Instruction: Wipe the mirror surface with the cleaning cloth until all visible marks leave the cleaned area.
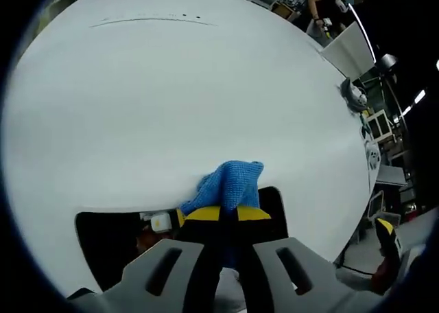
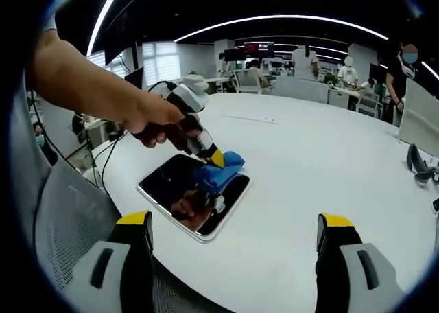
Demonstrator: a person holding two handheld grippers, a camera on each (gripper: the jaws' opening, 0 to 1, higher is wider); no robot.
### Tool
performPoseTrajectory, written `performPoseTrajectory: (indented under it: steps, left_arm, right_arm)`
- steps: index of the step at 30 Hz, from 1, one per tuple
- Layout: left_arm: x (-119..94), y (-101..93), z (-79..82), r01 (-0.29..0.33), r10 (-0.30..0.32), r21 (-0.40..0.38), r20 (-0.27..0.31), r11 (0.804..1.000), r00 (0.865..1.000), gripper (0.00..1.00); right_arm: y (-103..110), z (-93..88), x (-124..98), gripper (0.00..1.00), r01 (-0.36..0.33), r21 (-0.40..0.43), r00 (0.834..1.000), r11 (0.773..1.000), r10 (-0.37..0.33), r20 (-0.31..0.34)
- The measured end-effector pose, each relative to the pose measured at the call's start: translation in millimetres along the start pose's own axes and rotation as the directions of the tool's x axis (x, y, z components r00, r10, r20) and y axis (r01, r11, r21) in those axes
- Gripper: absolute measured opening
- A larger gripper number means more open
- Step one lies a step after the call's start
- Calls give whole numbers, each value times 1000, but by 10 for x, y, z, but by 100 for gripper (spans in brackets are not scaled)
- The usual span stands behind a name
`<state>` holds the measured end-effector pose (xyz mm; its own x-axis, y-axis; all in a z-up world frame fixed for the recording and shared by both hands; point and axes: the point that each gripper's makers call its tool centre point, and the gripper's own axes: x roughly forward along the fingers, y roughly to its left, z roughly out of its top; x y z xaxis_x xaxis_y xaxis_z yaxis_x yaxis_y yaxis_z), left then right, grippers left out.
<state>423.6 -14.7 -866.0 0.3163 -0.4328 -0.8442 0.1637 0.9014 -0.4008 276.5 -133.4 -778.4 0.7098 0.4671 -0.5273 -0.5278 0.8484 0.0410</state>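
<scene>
A dark rectangular mirror (image 2: pixel 185 196) lies flat on the white round table (image 2: pixel 309 169). A blue cleaning cloth (image 2: pixel 221 172) rests on the mirror's far right part. My left gripper (image 2: pixel 214 158), held in a person's hand, is shut on that cloth and presses it down. In the left gripper view the cloth (image 1: pixel 232 184) bunches out past the yellow-tipped jaws of the left gripper (image 1: pixel 228 213), with the mirror (image 1: pixel 110 241) dark beneath them. My right gripper (image 2: pixel 236 224) stands open above the table's near edge, nothing between its jaws.
A dark object (image 2: pixel 415 163) lies near the table's right edge. A white monitor back (image 2: pixel 420 124) stands at the far right. A grey mesh chair (image 2: pixel 68 224) sits at the lower left. Several people sit at desks behind.
</scene>
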Motion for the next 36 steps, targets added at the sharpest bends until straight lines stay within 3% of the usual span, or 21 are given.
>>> performPoseTrajectory:
  steps: [12, 23, 26, 29, 36]
  left_arm:
    - [162, -331, 19, 31, -31, -12, -1, 999, 1000, 2]
    - [167, -363, 7, 45, -44, -23, 9, 999, 999, 2]
    - [161, -378, -35, 61, -60, -50, 22, 997, 998, 2]
    - [130, -389, -134, 89, -85, -138, 34, 986, 996, 2]
    - [71, -438, -295, 95, -93, -91, 30, 991, 995, 2]
  right_arm:
    - [22, -21, 9, 99, -1, -9, 1000, 1000, 1, -15]
    - [14, -8, 10, 99, 4, -8, 1000, 1000, -4, -6]
    - [4, -7, 8, 99, 9, -4, 1000, 1000, -9, -6]
    - [-10, -10, 8, 99, 18, -3, 1000, 1000, -18, -8]
    - [-5, -31, 17, 99, 14, -12, 1000, 1000, -15, -20]
